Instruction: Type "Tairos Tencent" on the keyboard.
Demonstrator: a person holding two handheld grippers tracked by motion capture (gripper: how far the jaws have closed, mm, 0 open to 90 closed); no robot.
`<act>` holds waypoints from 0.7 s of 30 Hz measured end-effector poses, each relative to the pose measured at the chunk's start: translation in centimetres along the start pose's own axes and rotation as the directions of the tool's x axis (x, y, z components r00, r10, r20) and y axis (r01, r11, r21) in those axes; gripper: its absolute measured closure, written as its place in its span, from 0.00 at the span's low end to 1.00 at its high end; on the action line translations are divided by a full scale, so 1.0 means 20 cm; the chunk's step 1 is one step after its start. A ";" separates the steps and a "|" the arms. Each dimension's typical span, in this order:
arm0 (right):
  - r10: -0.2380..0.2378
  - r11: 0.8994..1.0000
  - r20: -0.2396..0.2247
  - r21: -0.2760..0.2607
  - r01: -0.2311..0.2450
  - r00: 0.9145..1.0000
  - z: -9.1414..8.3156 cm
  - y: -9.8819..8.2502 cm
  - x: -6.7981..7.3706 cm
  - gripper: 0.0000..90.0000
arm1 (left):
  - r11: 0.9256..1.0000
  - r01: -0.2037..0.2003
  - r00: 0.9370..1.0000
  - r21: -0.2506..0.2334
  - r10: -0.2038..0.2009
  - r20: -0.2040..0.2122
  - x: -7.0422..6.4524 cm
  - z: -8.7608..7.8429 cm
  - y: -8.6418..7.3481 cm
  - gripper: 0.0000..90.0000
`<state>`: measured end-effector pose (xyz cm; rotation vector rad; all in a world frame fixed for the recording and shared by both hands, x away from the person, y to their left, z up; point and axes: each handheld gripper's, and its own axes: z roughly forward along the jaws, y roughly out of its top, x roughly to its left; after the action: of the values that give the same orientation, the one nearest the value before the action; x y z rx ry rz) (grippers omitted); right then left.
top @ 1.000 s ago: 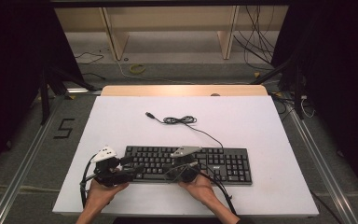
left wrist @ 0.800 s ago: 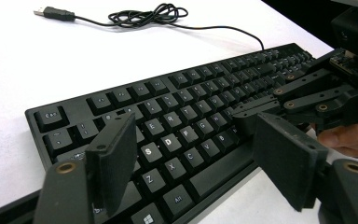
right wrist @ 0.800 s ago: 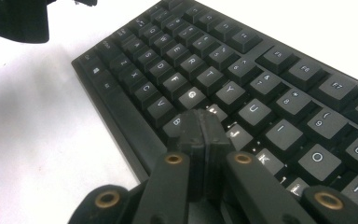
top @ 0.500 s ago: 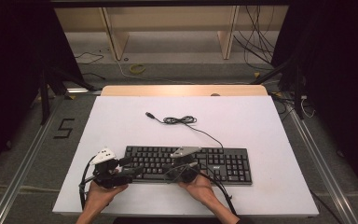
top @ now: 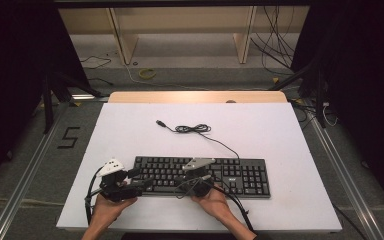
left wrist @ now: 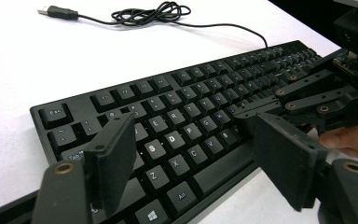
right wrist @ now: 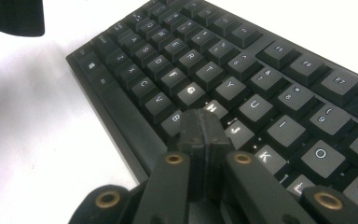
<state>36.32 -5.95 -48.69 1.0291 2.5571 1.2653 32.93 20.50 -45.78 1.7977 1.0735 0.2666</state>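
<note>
A black keyboard [top: 230, 175] lies along the front of the white table, and its cable [top: 194, 129] coils behind it and ends in a USB plug [left wrist: 56, 11]. My left gripper [top: 142, 183] hovers at the keyboard's [left wrist: 177, 107] front left corner. Its jaws [left wrist: 191, 135] are open wide over the letter keys, with nothing between them. My right gripper [top: 184, 179] is shut, its tips [right wrist: 203, 126] pressed together just above the keys around B, N and H. From the left gripper view, the right gripper [left wrist: 244, 114] reaches in from the right, held by a hand [left wrist: 349, 140].
The white tabletop [top: 290, 135] has free room behind and to both sides of the keyboard. A wooden strip [top: 195, 96] runs along the far edge. On the floor beyond are shelf legs, loose cables and a yellow ring [top: 147, 73].
</note>
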 end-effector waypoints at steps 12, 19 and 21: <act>0.028 0.999 -0.014 -0.021 -0.028 1.000 -0.03 0.01 -0.01 0.98 | 1.000 0.005 1.000 0.000 -0.005 -0.005 0.01 0.00 0.00 0.33; 0.041 0.998 -0.015 -0.041 -0.042 0.999 -0.06 0.02 -0.03 0.95 | 1.000 0.005 1.000 0.003 -0.005 -0.006 0.01 0.00 0.00 0.33; 0.044 0.998 -0.017 -0.045 -0.045 0.999 -0.07 0.02 -0.03 0.93 | 1.000 0.007 1.000 0.003 -0.007 -0.007 0.01 0.00 0.00 0.33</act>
<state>36.45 -7.00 -47.63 1.0777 2.5183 1.3408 33.11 20.61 -45.81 1.7972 1.0856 0.2678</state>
